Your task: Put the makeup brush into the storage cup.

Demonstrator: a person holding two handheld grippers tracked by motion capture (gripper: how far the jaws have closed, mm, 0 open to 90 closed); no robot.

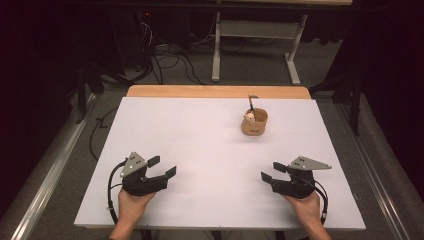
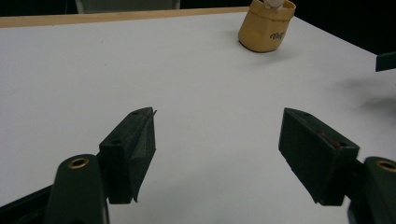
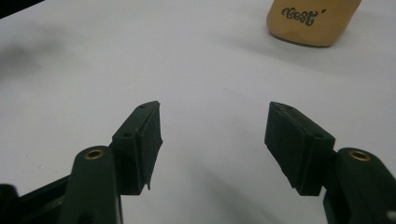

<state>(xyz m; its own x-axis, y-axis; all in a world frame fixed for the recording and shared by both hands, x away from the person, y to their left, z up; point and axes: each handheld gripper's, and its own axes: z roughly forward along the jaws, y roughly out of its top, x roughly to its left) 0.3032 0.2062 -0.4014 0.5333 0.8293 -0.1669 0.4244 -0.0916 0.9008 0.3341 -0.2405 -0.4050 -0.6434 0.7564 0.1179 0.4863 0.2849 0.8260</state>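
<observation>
Resting spread-jawed at 7 and 5 o'clock, left gripper (image 1: pixel 161 168) and right gripper (image 1: pixel 272 171) empty; risking tipping tan cup (image 1: pixel 254 123) at 1 o'clock through clumsy sideways reach.

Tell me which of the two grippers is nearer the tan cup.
The right gripper: the tan cup stands on its side of the table, well across from the left gripper.

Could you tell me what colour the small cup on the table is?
The cup is tan, with dark lettering, best seen in the right gripper view.
</observation>
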